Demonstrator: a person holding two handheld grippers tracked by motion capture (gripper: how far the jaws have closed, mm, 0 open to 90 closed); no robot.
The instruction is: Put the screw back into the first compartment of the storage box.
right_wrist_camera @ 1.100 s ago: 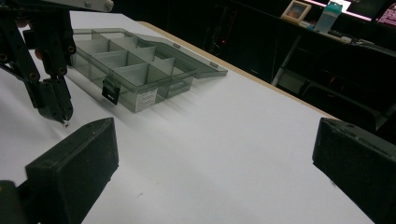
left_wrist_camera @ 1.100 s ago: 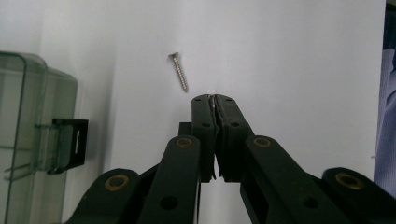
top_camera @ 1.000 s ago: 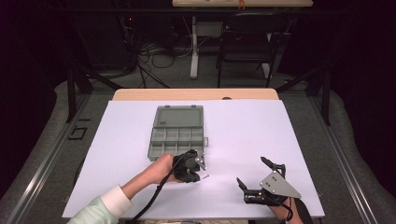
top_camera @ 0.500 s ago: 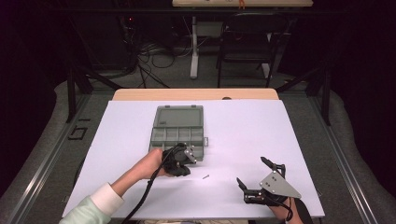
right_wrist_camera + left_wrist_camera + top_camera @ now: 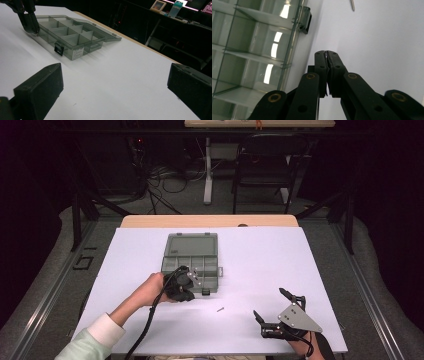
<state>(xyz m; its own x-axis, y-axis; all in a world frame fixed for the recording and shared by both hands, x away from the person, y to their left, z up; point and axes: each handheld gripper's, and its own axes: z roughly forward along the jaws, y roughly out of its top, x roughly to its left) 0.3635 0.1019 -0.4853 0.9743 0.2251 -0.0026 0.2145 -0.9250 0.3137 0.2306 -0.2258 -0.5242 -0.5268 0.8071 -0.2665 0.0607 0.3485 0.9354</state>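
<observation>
A: Where is the left hand-held gripper?
B: At the near edge of the open compartment box, toward its six-o'clock side. In the left gripper view its jaws are pressed together, a thin sliver of metal showing at the tips; I cannot tell what that sliver is.
A: And the box?
B: On the white counter, lid laid back toward twelve o'clock, clear dividers showing, black latch on the front wall.
A: Anything loose?
B: A screw lies on the counter at about four o'clock from the box, apart from it.
A: The right hand-held gripper?
B: Near the counter's five-o'clock corner, jaws spread wide, nothing between them.
</observation>
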